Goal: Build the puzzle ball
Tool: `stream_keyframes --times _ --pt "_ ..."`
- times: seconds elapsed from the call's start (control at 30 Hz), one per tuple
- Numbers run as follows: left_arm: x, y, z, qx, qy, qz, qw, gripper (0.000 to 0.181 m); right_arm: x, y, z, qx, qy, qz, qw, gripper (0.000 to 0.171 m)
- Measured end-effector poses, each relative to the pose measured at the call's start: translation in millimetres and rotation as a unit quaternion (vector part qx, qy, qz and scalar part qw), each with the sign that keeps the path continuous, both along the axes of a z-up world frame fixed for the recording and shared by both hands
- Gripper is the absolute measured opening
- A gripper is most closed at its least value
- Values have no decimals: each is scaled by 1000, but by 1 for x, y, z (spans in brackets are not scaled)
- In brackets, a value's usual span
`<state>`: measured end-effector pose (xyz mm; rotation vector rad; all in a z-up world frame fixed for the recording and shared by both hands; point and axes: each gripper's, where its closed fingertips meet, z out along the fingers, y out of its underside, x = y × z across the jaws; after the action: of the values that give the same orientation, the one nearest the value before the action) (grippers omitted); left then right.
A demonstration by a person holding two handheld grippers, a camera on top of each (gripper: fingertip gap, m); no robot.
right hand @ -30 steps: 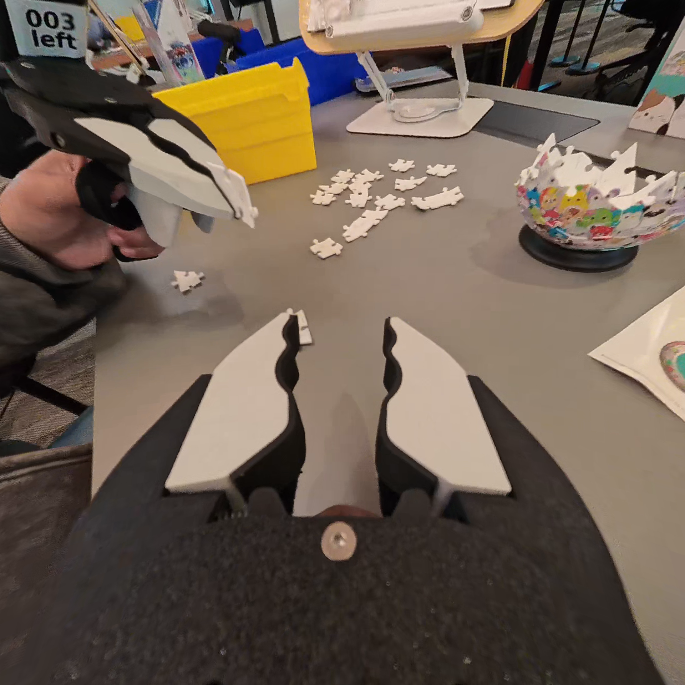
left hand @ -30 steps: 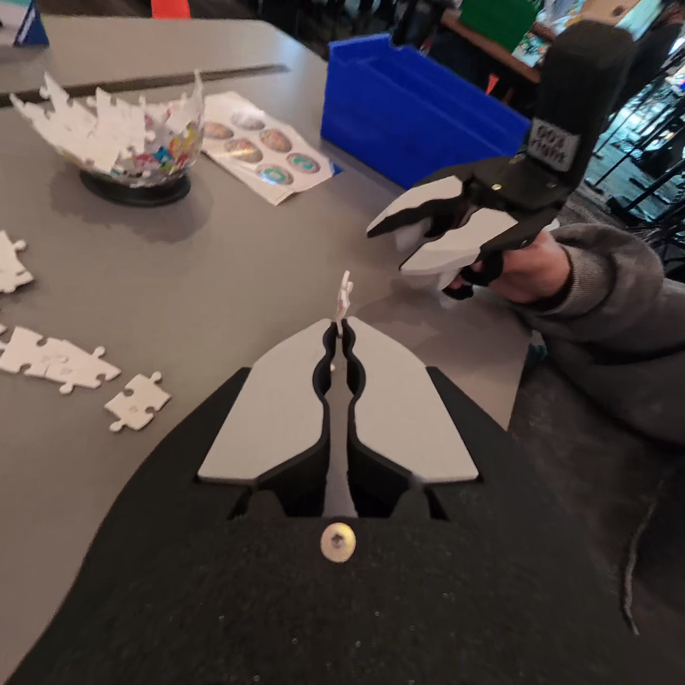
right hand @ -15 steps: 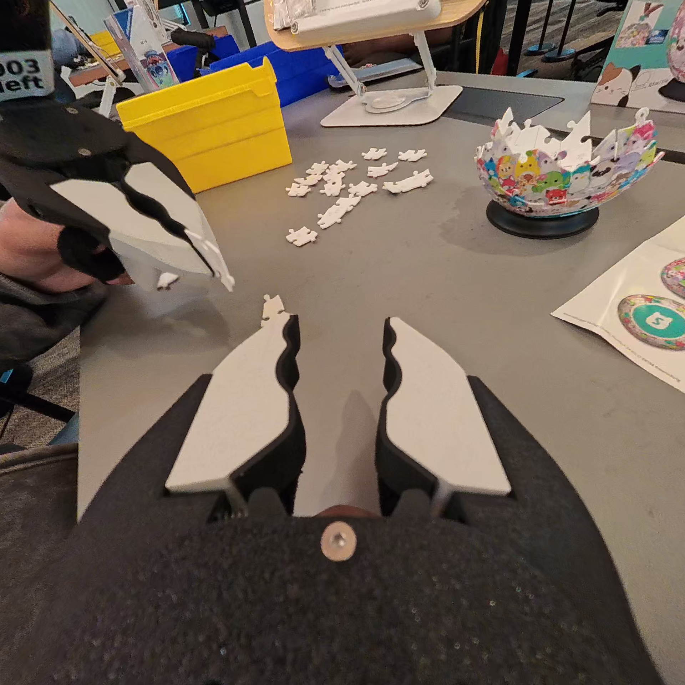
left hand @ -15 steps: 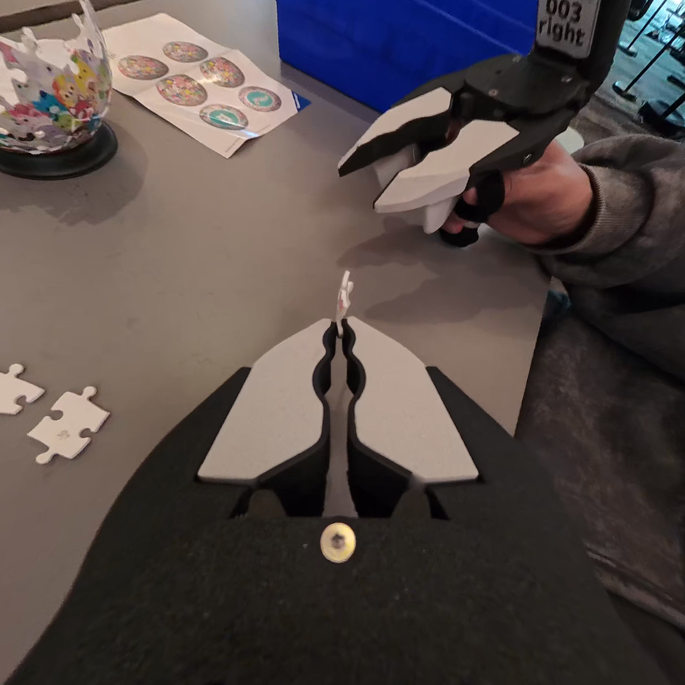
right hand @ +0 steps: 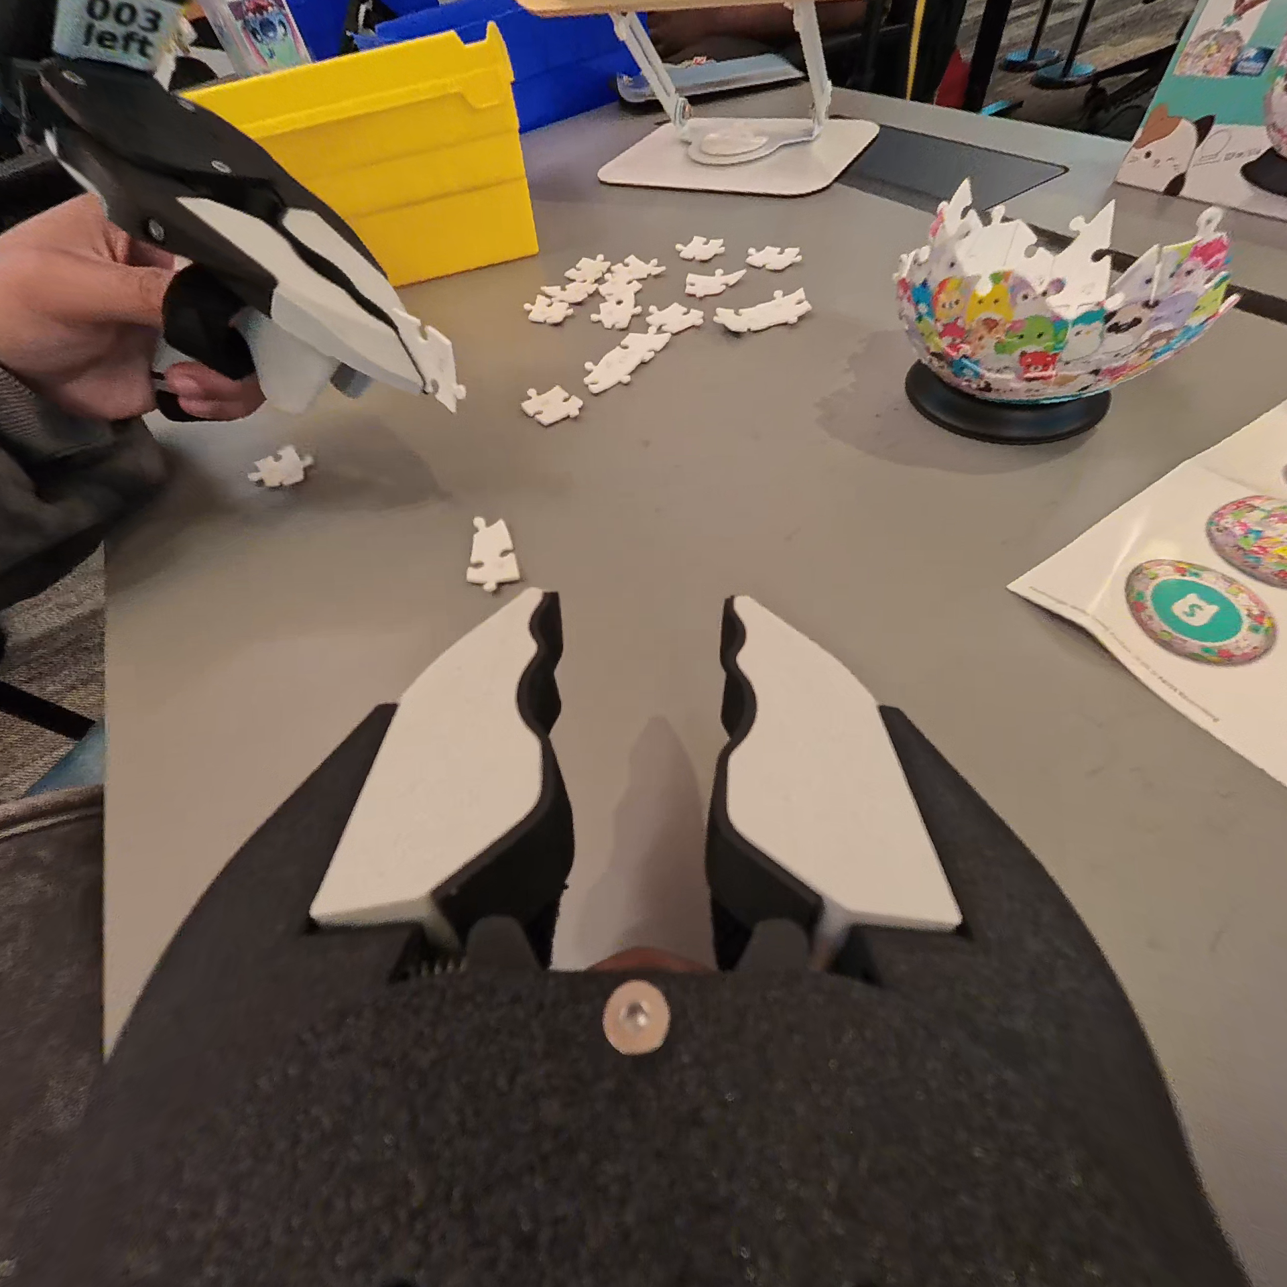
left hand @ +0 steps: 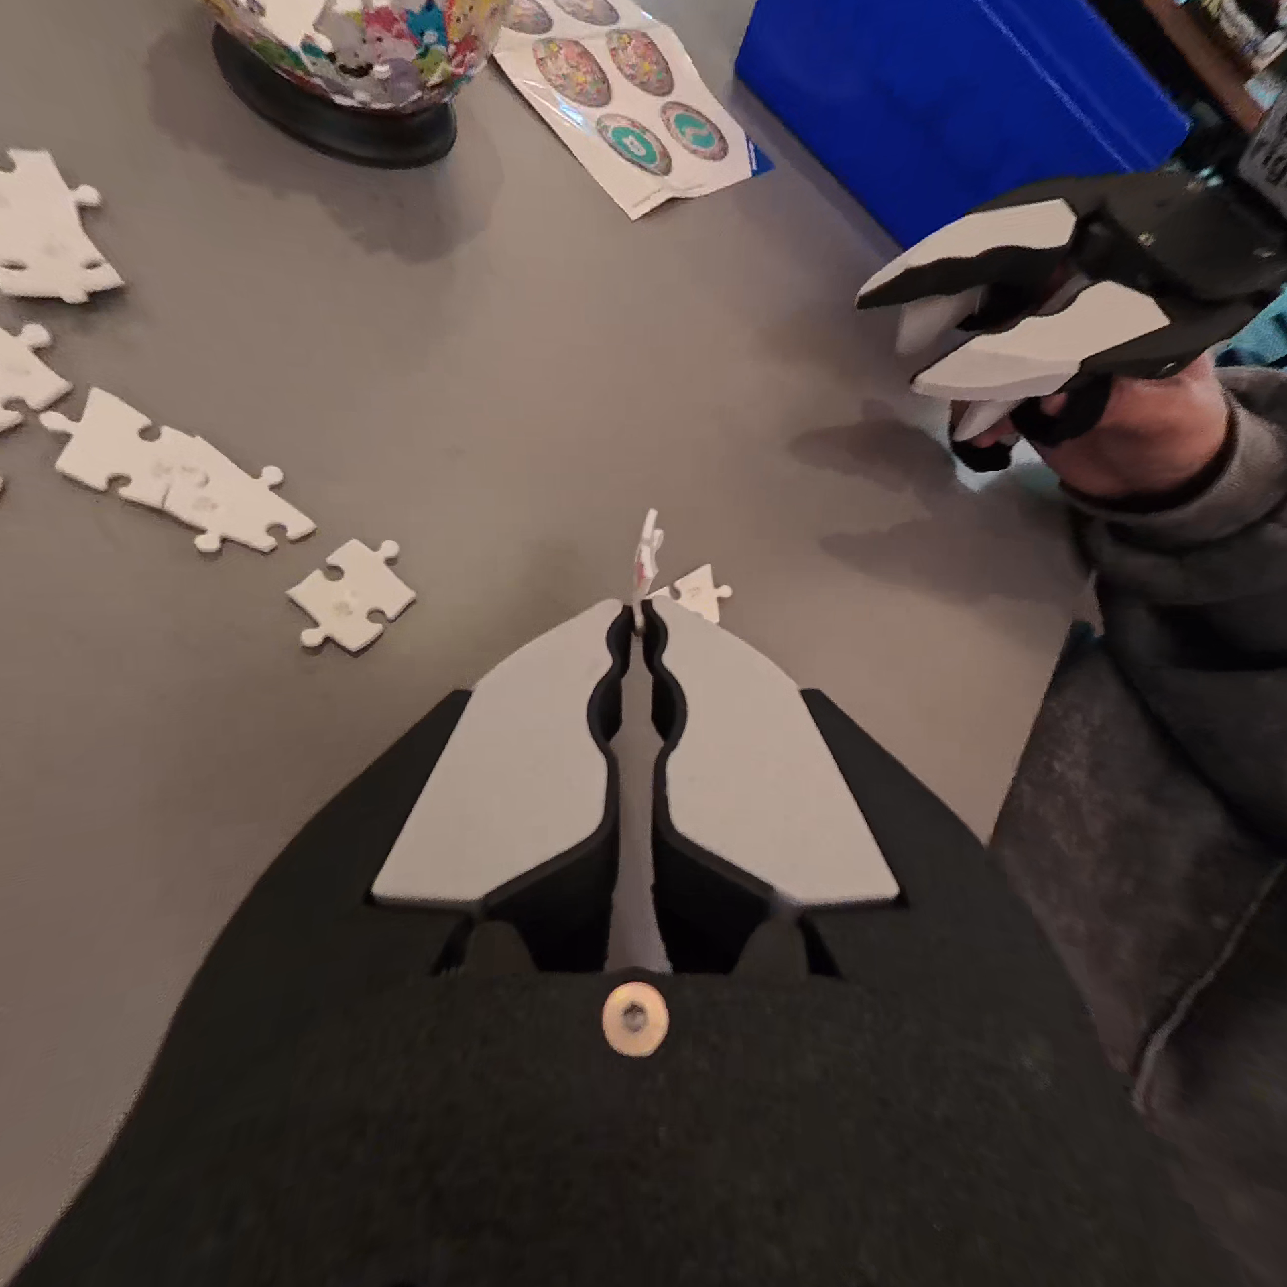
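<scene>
White puzzle piece (left hand: 648, 557) pinched edge-on at left gripper (left hand: 638, 616) fingertips; thin hold could twist, drop before half-built puzzle ball (right hand: 1058, 327). Right gripper (right hand: 639, 613) fingers spread, empty, nearer worktop (right hand: 696, 473) edge.

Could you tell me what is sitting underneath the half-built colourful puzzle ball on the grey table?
The half-built colourful puzzle ball rests on a round black stand, which sits on the grey table. The ball's curved bottom covers the stand's centre, so the seat itself cannot be seen.
</scene>
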<state>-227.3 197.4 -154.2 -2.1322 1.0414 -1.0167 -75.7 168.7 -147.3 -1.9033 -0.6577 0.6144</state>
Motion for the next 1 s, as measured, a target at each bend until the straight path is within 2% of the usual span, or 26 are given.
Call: stream_keyframes --times 0.23,0.33,0.5,0.6,0.73,0.87,1.0 --pt "-10 10 0 1 52 -7 999 2 3 5 -5 -26 23 -4 999 43" --pt "-2 4 0 -40 37 -16 998 2 -3 2 -10 -18 -13 6 1000 43" --pt "28 20 -13 -119 88 -41 988 2 -16 -4 -15 -9 -49 28 998 43" --pt "55 22 -24 -196 119 -90 969 2 -20 -6 -18 -11 -64 40 997 43" --pt "70 25 -35 -231 146 -103 957 2 -21 -7 -22 -10 -85 48 995 43" --pt "66 30 -50 -232 185 -87 951 7 -19 -7 -26 -9 -104 54 993 43" --pt "62 30 -53 -223 184 -82 954 9 -18 -5 -20 4 -100 57 993 43"
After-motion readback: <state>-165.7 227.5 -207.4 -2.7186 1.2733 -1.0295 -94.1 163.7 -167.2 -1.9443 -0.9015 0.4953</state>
